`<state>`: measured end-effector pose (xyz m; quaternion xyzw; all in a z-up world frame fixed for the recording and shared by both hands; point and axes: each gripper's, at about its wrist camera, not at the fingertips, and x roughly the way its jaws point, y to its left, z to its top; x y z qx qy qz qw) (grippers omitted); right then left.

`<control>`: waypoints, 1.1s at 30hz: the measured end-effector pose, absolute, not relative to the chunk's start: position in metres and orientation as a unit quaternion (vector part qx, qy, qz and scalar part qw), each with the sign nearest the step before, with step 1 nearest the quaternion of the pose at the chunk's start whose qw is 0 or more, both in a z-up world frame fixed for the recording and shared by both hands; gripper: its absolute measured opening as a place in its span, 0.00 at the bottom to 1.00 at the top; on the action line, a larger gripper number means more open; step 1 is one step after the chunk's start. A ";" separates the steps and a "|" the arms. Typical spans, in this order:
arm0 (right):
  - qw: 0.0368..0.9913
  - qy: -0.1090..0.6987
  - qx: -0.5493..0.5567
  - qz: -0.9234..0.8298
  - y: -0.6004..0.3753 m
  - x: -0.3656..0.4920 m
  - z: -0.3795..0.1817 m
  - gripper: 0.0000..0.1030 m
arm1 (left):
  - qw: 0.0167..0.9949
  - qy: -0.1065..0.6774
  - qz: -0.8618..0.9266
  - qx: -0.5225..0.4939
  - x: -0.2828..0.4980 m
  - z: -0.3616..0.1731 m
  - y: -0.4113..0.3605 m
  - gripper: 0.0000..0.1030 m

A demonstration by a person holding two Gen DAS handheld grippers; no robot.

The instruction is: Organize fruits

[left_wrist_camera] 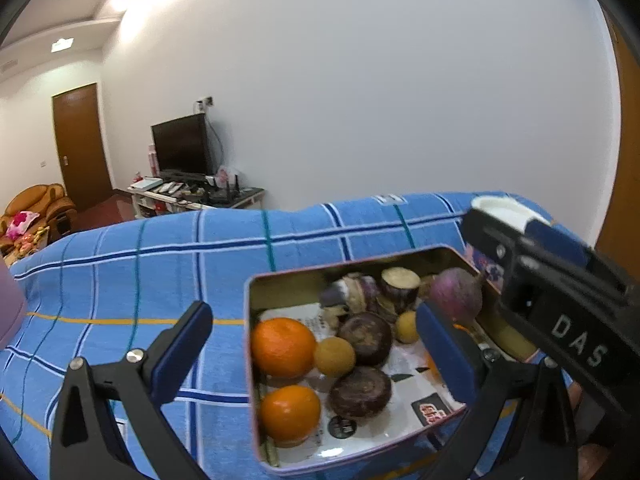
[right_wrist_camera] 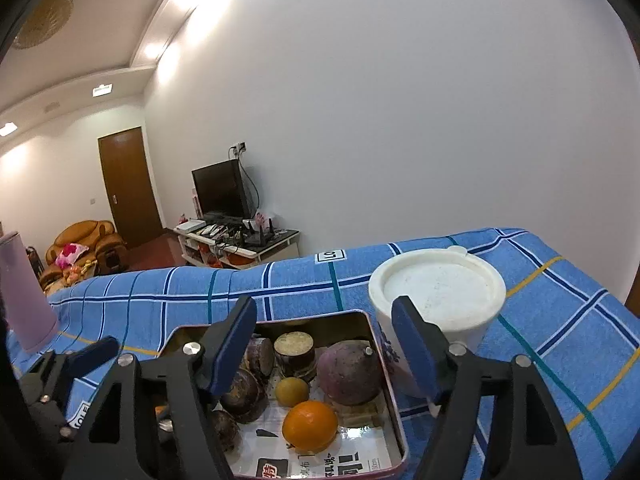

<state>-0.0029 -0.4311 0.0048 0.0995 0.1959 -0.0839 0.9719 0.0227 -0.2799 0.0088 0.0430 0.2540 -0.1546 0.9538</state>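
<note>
A metal tin (left_wrist_camera: 249,320) on a blue checked cloth holds fruit: two oranges (left_wrist_camera: 283,347), small yellow fruits (left_wrist_camera: 334,357), dark brown round ones (left_wrist_camera: 366,338) and a purple one (left_wrist_camera: 456,293). My left gripper (left_wrist_camera: 314,354) is open and empty, its fingers straddling the tin's left side from above. My right gripper (right_wrist_camera: 324,346) is open and empty above the tin (right_wrist_camera: 396,408), over the purple fruit (right_wrist_camera: 349,372) and an orange (right_wrist_camera: 310,426); it also shows in the left wrist view (left_wrist_camera: 560,280). A white lidded tub (right_wrist_camera: 438,292) stands right of the tin.
A pink cup (right_wrist_camera: 22,292) stands at the cloth's left. The blue cloth (left_wrist_camera: 120,280) spreads left of and behind the tin. A white wall, TV stand (right_wrist_camera: 236,240), door and sofa lie beyond.
</note>
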 end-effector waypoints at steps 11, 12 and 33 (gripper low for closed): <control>0.984 0.149 0.066 -0.072 -0.407 -0.022 0.004 0.70 | 0.968 0.220 -0.111 0.041 0.006 0.015 -0.253 1.00; 0.984 0.149 0.065 -0.072 -0.405 -0.022 0.005 0.70 | 0.969 0.216 -0.109 0.044 0.002 0.013 -0.252 1.00; 0.985 0.126 0.043 -0.106 -0.388 -0.059 0.009 0.70 | 0.973 0.192 -0.119 0.041 -0.027 0.012 -0.241 1.00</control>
